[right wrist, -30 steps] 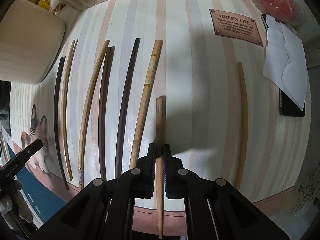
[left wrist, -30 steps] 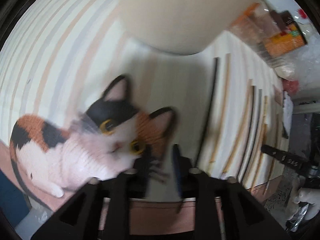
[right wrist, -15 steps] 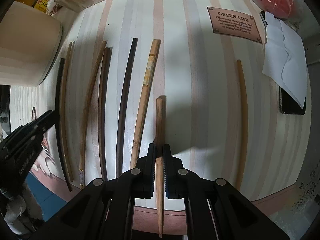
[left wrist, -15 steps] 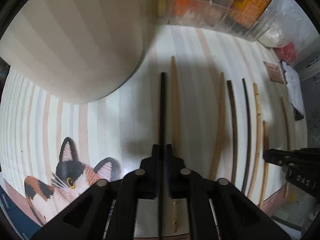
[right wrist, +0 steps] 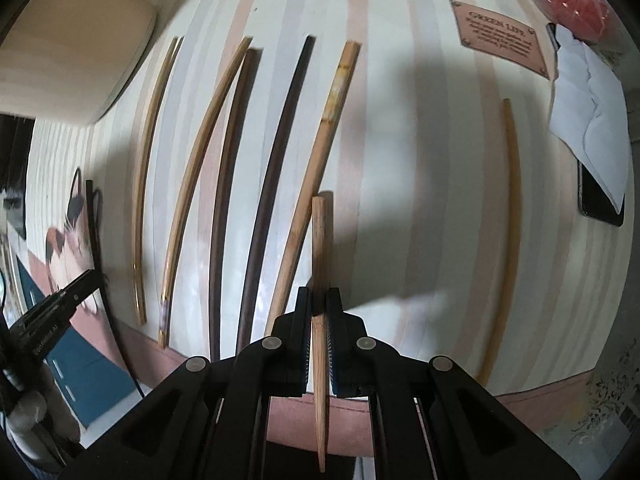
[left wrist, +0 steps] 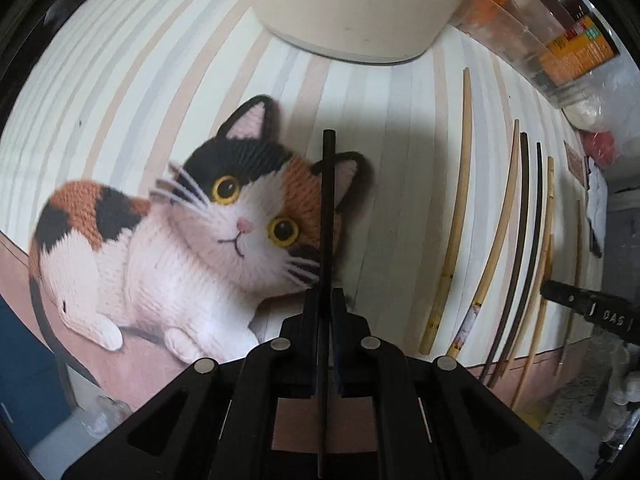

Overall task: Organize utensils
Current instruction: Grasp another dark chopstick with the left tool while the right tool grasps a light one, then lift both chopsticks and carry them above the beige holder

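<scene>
My left gripper (left wrist: 325, 300) is shut on a black chopstick (left wrist: 327, 208) and holds it above the cat picture (left wrist: 192, 236) on the striped mat. My right gripper (right wrist: 319, 300) is shut on a light wooden chopstick (right wrist: 319, 248), lifted a little above the mat. Several loose chopsticks, dark and pale, lie in a row on the mat (right wrist: 256, 168); they also show at the right of the left wrist view (left wrist: 516, 240). One pale chopstick (right wrist: 506, 232) lies apart to the right.
A cream round container (left wrist: 352, 4) stands at the back. A clear box of packets (left wrist: 560, 40) is behind it. A brown "GREEN LIFE" label (right wrist: 500, 38), white paper (right wrist: 588, 112) over a black phone (right wrist: 600, 208) and a red bag (right wrist: 576, 12) are at the right.
My left gripper closed on the black chopstick, lifted it out of the row and swung it left over the cat picture. My right gripper has risen slightly with its wooden chopstick.
</scene>
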